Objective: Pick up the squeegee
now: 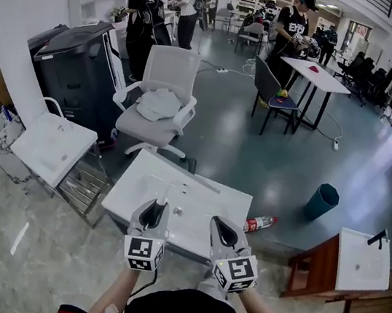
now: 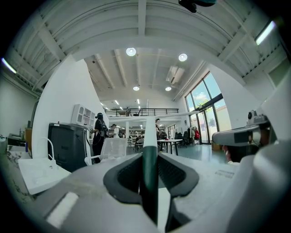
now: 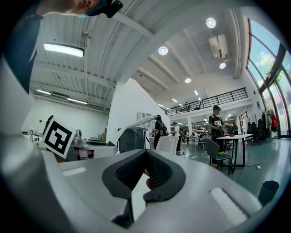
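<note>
The squeegee (image 2: 148, 189) has a dark green handle that turns white toward the top, where a long white blade (image 2: 182, 115) crosses it. It stands upright between the jaws of my left gripper (image 2: 149, 152), which is shut on the handle. In the head view the left gripper (image 1: 152, 216) sits at the near edge of a white sink top (image 1: 197, 193). My right gripper (image 1: 225, 231) is beside it, a hand's width to the right, and holds nothing. In the right gripper view its tips (image 3: 146, 154) meet, and the white blade (image 3: 132, 127) shows to the left.
A red spray can (image 1: 260, 223) lies on the floor right of the sink top. A grey office chair (image 1: 162, 102) stands behind it, and a teal bin (image 1: 321, 201) farther right. More white basins sit left (image 1: 54, 146) and right (image 1: 361, 261). People stand at the back.
</note>
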